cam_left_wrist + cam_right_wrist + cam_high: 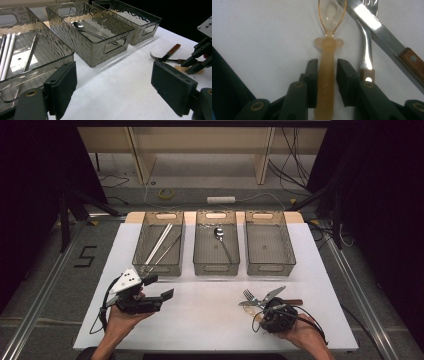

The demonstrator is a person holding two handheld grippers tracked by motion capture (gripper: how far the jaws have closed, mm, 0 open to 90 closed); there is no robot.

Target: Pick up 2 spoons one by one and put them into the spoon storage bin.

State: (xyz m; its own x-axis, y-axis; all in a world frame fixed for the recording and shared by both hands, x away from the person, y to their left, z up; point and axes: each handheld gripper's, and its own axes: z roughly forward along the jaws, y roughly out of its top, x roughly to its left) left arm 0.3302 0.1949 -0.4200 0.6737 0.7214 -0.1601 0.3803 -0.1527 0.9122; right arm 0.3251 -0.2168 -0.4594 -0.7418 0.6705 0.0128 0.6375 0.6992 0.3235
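A translucent amber spoon (pixel 327 50) lies on the white table (pixel 210 305), bowl pointing away from my right gripper (pixel 327 75). The black pads (pixel 313 75) stand close on either side of its handle, and I see no clear press on it. Just beside the spoon lie a metal fork (pixel 367 50) and a wooden-handled knife (pixel 372 25), crossing each other. In the high view my right gripper (pixel 259 309) is at the front right over this cutlery (pixel 260 297). My left gripper (pixel 160 287) hovers open at the front left with nothing between its jaws (pixel 113 87).
Three smoky clear bins stand in a row at the back. The left bin (pixel 158 268) holds long white and metal sticks, the middle bin (pixel 216 268) a metal spoon (pixel 218 232), the right bin (pixel 270 267) nothing. Bare tabletop lies between the grippers.
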